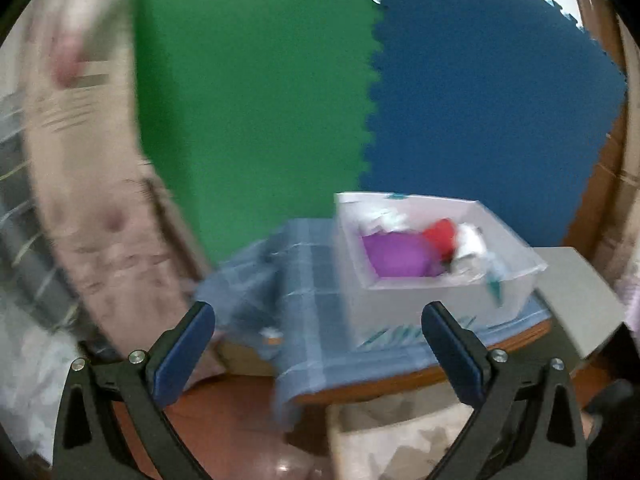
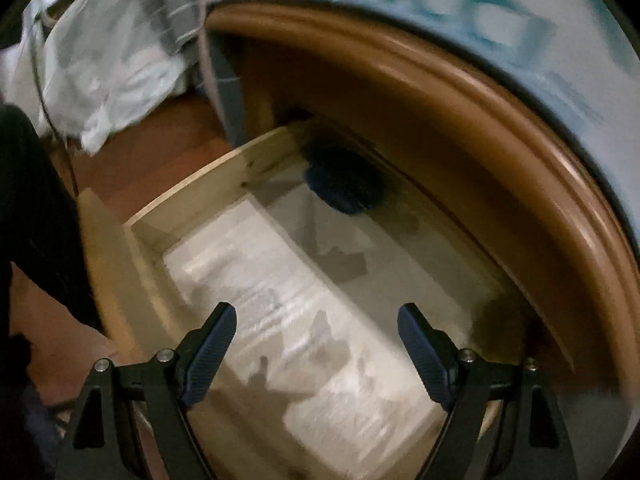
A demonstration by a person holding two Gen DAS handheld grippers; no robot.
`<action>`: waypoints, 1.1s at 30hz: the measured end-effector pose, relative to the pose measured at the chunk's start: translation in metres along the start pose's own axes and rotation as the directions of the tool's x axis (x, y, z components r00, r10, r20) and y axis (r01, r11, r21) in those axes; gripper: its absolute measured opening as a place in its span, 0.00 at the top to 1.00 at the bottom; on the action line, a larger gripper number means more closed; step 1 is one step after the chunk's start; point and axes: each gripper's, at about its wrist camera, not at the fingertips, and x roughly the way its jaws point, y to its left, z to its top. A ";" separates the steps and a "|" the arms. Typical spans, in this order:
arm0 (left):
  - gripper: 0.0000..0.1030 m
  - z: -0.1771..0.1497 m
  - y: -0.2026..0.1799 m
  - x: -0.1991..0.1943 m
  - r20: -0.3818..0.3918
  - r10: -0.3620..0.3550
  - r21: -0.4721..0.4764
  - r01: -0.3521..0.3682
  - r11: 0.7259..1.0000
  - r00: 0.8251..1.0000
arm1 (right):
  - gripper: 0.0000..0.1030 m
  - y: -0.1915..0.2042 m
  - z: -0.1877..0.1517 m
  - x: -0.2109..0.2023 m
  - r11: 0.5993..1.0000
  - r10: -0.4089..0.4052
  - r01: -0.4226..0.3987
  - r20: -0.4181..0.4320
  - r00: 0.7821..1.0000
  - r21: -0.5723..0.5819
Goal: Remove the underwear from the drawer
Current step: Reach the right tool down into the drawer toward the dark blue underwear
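- Green and blue foam mats (image 1: 256, 92) fill the wall behind our counter (image 1: 420, 380), which wears a blue checked cloth (image 1: 308, 300).
- On the cloth sits a white bin (image 1: 400, 304) with purple, red and white clothes (image 1: 400, 256) inside.
- Our left gripper (image 1: 318, 350) hangs in front of the counter, fingers spread wide, nothing held.
- Our right gripper (image 2: 316, 350) hovers over the open wooden drawer (image 2: 200, 188) under the counter edge (image 2: 460, 120), fingers also wide apart and empty.
- Drawer holds a white plastic-wrapped pack (image 2: 288, 320) near the front.
- A dark blue bundle (image 2: 344, 184), likely the underwear, lies at the drawer's back in shadow; too blurred for us to be sure.
- White sacks (image 2: 100, 72) lie on the floor to the drawer's left.
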 end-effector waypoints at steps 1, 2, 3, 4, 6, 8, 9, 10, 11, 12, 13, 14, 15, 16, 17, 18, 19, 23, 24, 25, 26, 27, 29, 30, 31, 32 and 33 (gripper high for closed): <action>0.01 -0.014 0.008 -0.004 0.003 0.018 -0.003 -0.018 1.000 1.000 | 0.17 -0.001 0.009 0.010 1.000 0.026 -0.026 -0.013 1.000 0.001; 0.01 -0.031 0.014 -0.007 0.008 0.030 -0.001 -0.030 1.000 1.000 | 0.17 -0.002 0.015 0.019 0.999 0.052 -0.052 -0.020 0.998 0.007; 0.01 -0.041 0.015 -0.010 0.018 0.040 0.007 -0.040 0.999 0.999 | 0.17 -0.001 0.020 0.028 0.998 0.069 -0.069 -0.025 0.997 0.005; 0.01 -0.052 0.015 -0.013 0.040 0.054 0.022 -0.055 0.998 0.998 | 0.17 0.003 0.025 0.035 0.997 0.068 -0.068 -0.029 0.997 -0.025; 0.01 -0.072 0.014 -0.015 0.067 0.054 0.069 -0.059 0.996 0.996 | 0.17 0.026 0.028 0.054 0.973 0.020 -0.034 -0.062 0.998 -0.227; 0.01 -0.086 0.014 -0.007 0.046 0.036 0.084 -0.039 0.996 0.998 | 0.17 0.042 0.028 0.074 0.920 -0.051 0.016 -0.078 0.996 -0.391; 0.01 -0.089 0.015 -0.004 0.028 0.016 0.083 -0.019 0.996 0.999 | 0.17 0.045 0.029 0.081 0.909 -0.051 0.011 -0.084 0.995 -0.417; 0.01 -0.091 0.015 0.001 0.004 -0.002 0.079 0.002 0.997 1.000 | 0.17 0.047 0.031 0.087 0.907 -0.044 0.004 -0.086 0.995 -0.420; 0.01 -0.092 0.017 0.007 -0.016 -0.019 0.065 0.020 0.998 1.000 | 0.17 0.045 0.036 0.094 0.919 -0.036 0.004 -0.075 0.997 -0.394; 0.01 -0.094 0.018 0.009 -0.018 -0.027 0.052 0.027 0.998 0.999 | 0.17 0.042 0.038 0.100 0.934 -0.025 0.001 -0.063 0.998 -0.358; 0.01 -0.094 0.020 0.010 -0.018 -0.037 0.039 0.038 0.999 0.999 | 0.17 0.040 0.039 0.105 0.941 -0.018 -0.002 -0.056 0.998 -0.337; 0.01 -0.093 0.023 0.011 -0.019 -0.055 0.023 0.055 0.998 0.998 | 0.17 0.041 0.038 0.112 0.940 -0.045 0.029 -0.038 0.998 -0.340; 0.01 -0.096 0.024 0.009 -0.016 -0.067 0.012 0.067 0.998 0.998 | 0.17 0.044 0.035 0.119 0.923 -0.091 0.079 -0.012 0.996 -0.376; 0.01 -0.098 0.026 0.009 -0.012 -0.075 0.000 0.075 0.997 0.997 | 0.17 0.047 0.030 0.124 0.903 -0.120 0.111 0.003 0.993 -0.414; 0.01 -0.099 0.029 0.008 -0.008 -0.087 -0.015 0.087 0.996 0.996 | 0.17 0.050 0.026 0.130 0.878 -0.154 0.148 0.024 0.988 -0.455; 0.01 -0.100 0.032 0.008 -0.005 -0.098 -0.031 0.097 0.995 0.995 | 0.17 0.051 0.025 0.128 0.863 -0.180 0.201 0.088 0.980 -0.464; 0.01 -0.101 0.035 0.009 -0.005 -0.102 -0.044 0.102 0.994 0.995 | 0.17 0.052 0.026 0.129 0.842 -0.231 0.262 0.125 0.965 -0.471; 0.01 -0.102 0.040 0.017 -0.013 -0.125 -0.091 0.124 0.988 0.992 | 0.17 0.021 0.045 0.130 0.944 -0.190 0.215 0.123 0.974 -0.250; 0.01 -0.102 0.039 0.018 -0.013 -0.132 -0.091 0.130 0.987 0.991 | 0.17 0.011 0.047 0.129 0.965 -0.174 0.195 0.125 0.977 -0.176; 0.01 -0.101 0.037 0.018 -0.015 -0.138 -0.088 0.136 0.987 0.990 | 0.16 0.008 0.046 0.128 0.963 -0.198 0.223 0.163 0.967 -0.153; 0.01 -0.101 0.034 0.019 -0.017 -0.144 -0.080 0.142 0.987 0.989 | 0.16 0.006 0.046 0.131 0.964 -0.203 0.229 0.179 0.963 -0.137; 0.01 -0.101 0.030 0.020 -0.020 -0.156 -0.067 0.154 0.986 0.988 | 0.16 0.005 0.047 0.135 0.966 -0.203 0.227 0.181 0.962 -0.123; 0.01 -0.102 0.022 0.022 -0.030 -0.176 -0.031 0.175 0.984 0.984 | 0.16 0.004 0.047 0.140 0.952 -0.255 0.286 0.232 0.939 -0.109; 0.01 -0.103 0.016 0.022 -0.037 -0.178 -0.004 0.178 0.984 0.983 | 0.16 0.003 0.049 0.145 0.943 -0.287 0.319 0.246 0.926 -0.098; 0.01 -0.103 0.011 0.022 -0.041 -0.179 0.017 0.180 0.984 0.983 | 0.16 0.003 0.051 0.149 0.938 -0.299 0.335 0.279 0.913 -0.089; 0.01 -0.104 0.004 0.022 -0.042 -0.188 0.045 0.189 0.981 0.981 | 0.16 0.004 0.054 0.152 0.934 -0.306 0.346 0.300 0.904 -0.089; 0.01 -0.105 0.000 0.022 -0.043 -0.196 0.064 0.199 0.978 0.980 | 0.16 0.006 0.057 0.157 0.929 -0.312 0.358 0.323 0.893 -0.094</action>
